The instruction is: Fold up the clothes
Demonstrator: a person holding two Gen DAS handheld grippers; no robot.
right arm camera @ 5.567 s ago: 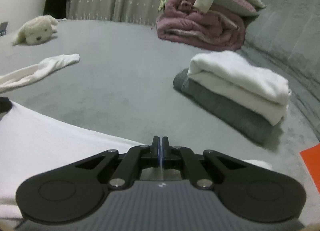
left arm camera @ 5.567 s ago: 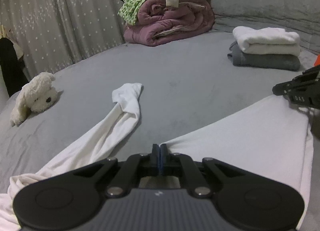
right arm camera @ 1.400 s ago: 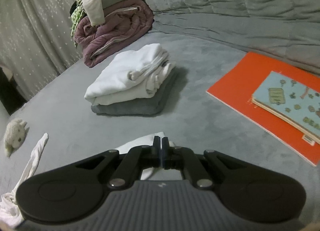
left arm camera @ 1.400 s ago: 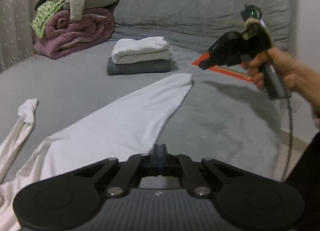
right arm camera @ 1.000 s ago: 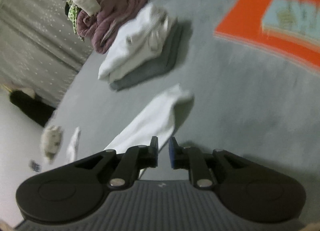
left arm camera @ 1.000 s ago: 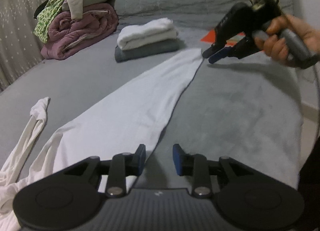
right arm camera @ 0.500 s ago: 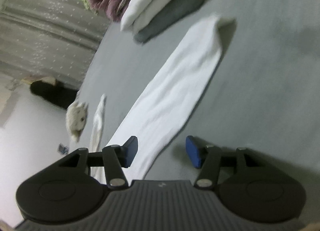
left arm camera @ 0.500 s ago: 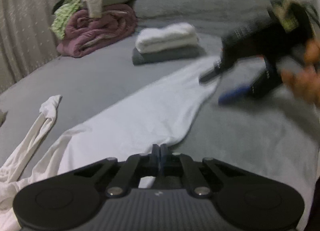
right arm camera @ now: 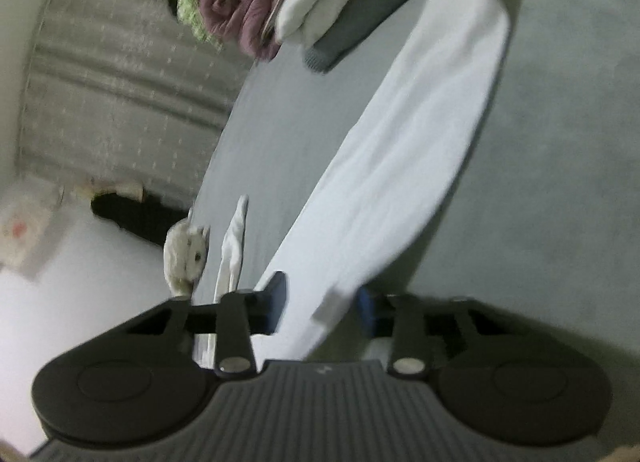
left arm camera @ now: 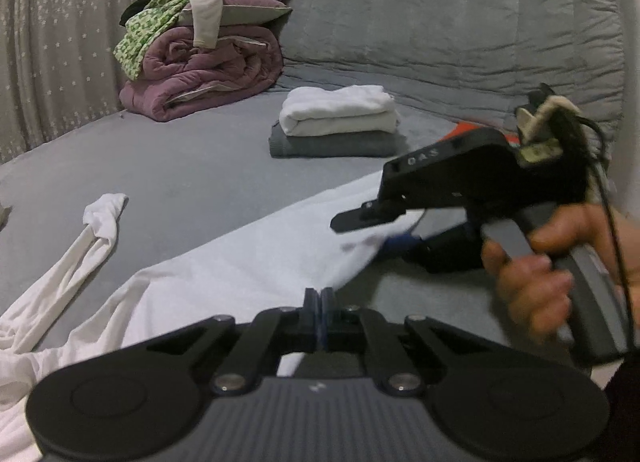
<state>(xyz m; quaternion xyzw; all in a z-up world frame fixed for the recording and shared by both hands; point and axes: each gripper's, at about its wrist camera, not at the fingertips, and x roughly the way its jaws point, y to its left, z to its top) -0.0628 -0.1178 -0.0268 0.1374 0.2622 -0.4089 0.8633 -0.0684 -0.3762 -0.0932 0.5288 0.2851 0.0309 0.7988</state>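
Note:
A white long-sleeved garment lies spread on the grey bed, its folded body a long strip and one loose sleeve trailing to the left. My left gripper is shut on the garment's near edge. My right gripper is open, rolled sideways, its jaws on either side of the strip's edge. In the left wrist view the right gripper is held in a hand, low over the cloth.
A folded white and grey stack sits beyond the garment. A heap of purple bedding and clothes is at the back. A plush toy lies at the bed's left. An orange book is partly hidden behind the right gripper.
My left gripper opened a second ago and has shut again on the garment's edge. My right gripper opened wide, rolled sideways and came down to the strip's edge near the left gripper.

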